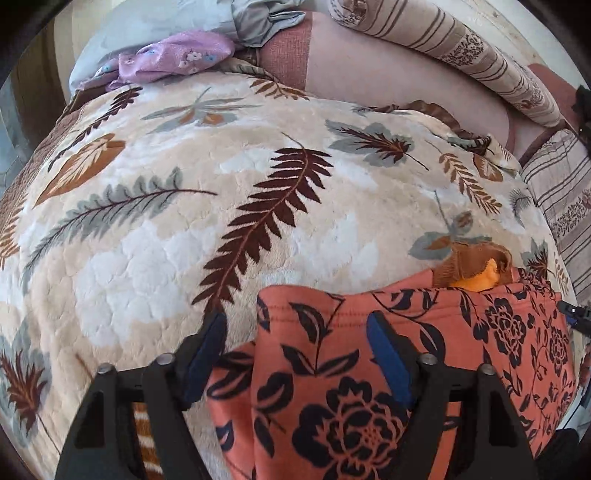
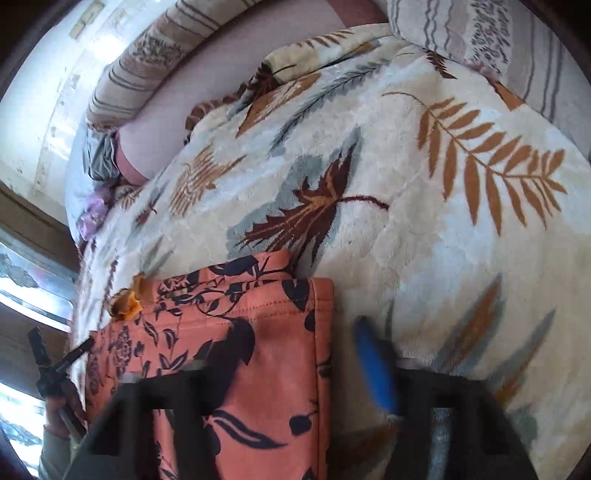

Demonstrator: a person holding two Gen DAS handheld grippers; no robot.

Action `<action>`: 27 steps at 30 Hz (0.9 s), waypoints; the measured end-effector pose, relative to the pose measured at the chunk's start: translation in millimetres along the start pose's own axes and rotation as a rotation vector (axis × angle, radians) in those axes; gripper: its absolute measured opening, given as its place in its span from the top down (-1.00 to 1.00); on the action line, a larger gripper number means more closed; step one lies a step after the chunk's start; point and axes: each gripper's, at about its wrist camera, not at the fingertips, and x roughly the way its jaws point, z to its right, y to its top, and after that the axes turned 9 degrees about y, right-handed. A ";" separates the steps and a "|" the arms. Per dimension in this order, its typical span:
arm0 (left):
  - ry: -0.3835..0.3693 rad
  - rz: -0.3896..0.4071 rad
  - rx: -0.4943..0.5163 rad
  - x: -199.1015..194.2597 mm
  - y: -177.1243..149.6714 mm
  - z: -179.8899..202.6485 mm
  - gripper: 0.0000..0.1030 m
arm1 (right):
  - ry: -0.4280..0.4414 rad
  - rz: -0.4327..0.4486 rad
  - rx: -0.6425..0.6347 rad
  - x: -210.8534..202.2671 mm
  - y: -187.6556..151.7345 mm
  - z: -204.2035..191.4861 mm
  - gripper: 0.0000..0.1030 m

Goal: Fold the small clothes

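An orange garment with black flowers [image 1: 369,387] lies flat on a leaf-patterned blanket [image 1: 221,184]. A brown collar with orange lining [image 1: 476,266] shows at its far edge. My left gripper [image 1: 295,354] is low over the garment's left edge and open; one blue pad sits over the cloth and the other over the blanket. In the right wrist view the same garment [image 2: 240,350] shows its right hem between the blurred fingers of my right gripper [image 2: 299,328], which is open too. My left gripper [image 2: 59,362] appears at the left edge of that view, held in a hand.
A purple flowered cloth [image 1: 173,59] and a grey-blue pillow [image 1: 147,26] lie at the far left of the bed. A striped bolster [image 1: 461,48] runs along the back above a pink sheet [image 1: 369,74]. A striped pillow [image 2: 498,44] sits at the blanket's far right.
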 end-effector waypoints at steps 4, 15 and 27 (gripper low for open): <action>0.025 0.008 0.017 -4.9 1.9 3.2 0.86 | -0.096 -0.007 -0.114 -4.9 -0.5 -25.0 0.76; 0.014 0.446 -0.004 -196.8 -51.9 -5.8 0.87 | -0.185 0.287 -0.369 -121.8 -27.5 -122.6 0.81; 0.038 0.507 -0.006 -233.9 -65.7 -31.0 0.86 | -0.075 0.379 -0.388 -162.9 -16.5 -132.0 0.80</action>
